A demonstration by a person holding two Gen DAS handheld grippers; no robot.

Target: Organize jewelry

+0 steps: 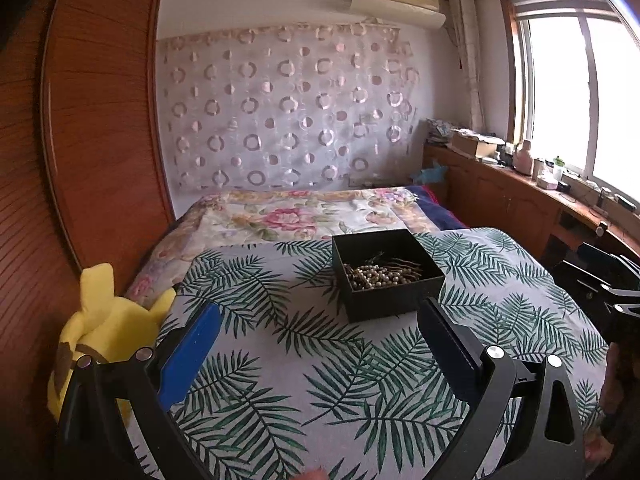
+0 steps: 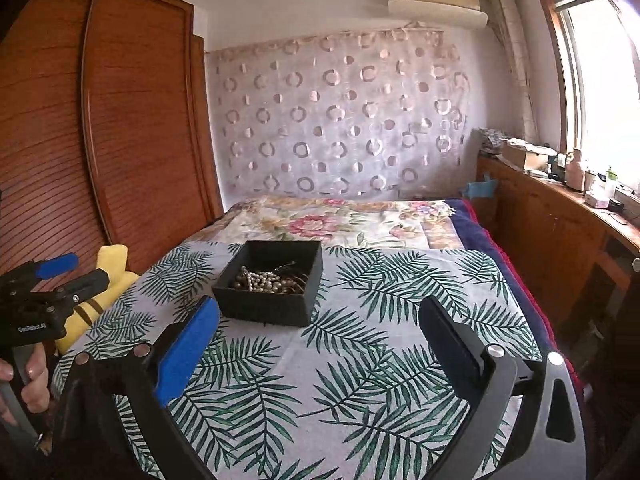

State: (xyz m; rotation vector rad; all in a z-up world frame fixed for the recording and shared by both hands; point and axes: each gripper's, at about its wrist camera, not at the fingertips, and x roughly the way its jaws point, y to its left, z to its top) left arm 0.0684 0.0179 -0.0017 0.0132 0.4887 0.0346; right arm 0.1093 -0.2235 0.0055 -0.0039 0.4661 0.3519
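Nearest in each wrist view is that view's own claw: the left gripper (image 1: 320,316) and the right gripper (image 2: 318,312) both hang spread wide over the near half of the table (image 1: 280,360), pinching nothing. Beyond them, toward the table's far edge and about midway along it, sits the open black box (image 1: 394,302), one corner turned toward the grippers. The jewelry (image 1: 380,274) is already inside: a tangled heap of pearl-like beads with thin brown strands. The strands run roughly from the box's near-left corner to its far-right, fanning out at the far end; the bead cluster has no clear axis. Judging by this, gathering looks done or nearly so. Any next move would call for a fine pinch on one strand.
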